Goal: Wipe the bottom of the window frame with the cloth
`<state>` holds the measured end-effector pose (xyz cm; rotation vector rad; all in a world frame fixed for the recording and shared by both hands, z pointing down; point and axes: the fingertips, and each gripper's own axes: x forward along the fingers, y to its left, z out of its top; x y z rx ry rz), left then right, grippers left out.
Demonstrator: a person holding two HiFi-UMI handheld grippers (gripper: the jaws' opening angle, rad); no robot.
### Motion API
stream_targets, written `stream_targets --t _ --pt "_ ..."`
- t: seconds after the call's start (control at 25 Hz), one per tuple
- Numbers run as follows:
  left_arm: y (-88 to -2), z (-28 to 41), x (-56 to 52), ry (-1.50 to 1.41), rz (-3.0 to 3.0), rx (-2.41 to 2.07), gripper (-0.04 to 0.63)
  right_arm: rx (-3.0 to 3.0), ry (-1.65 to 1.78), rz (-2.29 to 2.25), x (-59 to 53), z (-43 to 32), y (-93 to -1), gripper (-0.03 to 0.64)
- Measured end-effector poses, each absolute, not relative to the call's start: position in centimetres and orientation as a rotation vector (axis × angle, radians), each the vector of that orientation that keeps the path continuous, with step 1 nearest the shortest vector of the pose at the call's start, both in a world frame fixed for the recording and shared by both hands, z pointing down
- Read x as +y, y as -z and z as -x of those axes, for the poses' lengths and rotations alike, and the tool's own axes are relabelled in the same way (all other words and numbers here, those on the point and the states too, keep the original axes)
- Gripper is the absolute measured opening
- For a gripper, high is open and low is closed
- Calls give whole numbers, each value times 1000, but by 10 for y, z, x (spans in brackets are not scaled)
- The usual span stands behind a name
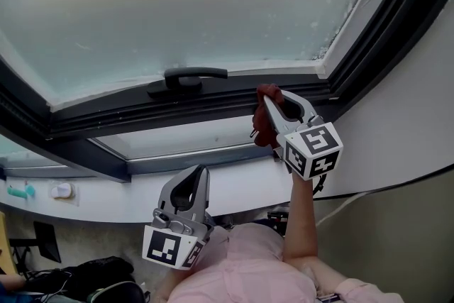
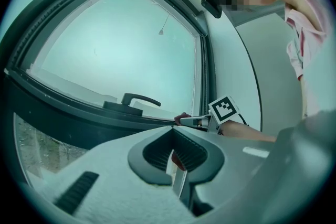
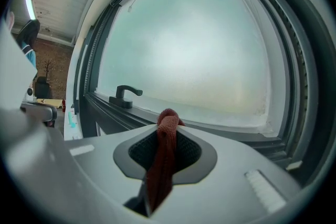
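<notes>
Two grippers by the window frame (image 1: 213,106).
Jaws of the right gripper (image 1: 269,100) clamp the cloth (image 1: 264,131), bunched past their tips; left gripper (image 1: 201,172) jaws meet, empty.

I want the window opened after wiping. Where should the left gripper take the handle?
Probably the handle by its lever, near the free end that points toward the cloth. The lever stands off the frame, so jaws fit above and below. Come straight in from the room side; the left gripper, now shut, must open first.

Along the bottom frame rail (image 1: 142,115) I have an open run to my left — only the handle (image 1: 190,77) juts above it; the corner (image 1: 335,90) blocks my right.
</notes>
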<state>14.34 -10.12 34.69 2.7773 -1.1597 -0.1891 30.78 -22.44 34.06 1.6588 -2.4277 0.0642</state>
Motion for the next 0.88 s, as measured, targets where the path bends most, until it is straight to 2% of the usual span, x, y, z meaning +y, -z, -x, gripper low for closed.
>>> stream_targets --t 0.88 --pt "-345 -148 -102 190 -2791 -1141 0 -2343 -81 -1785 -222 -351 -341 61"
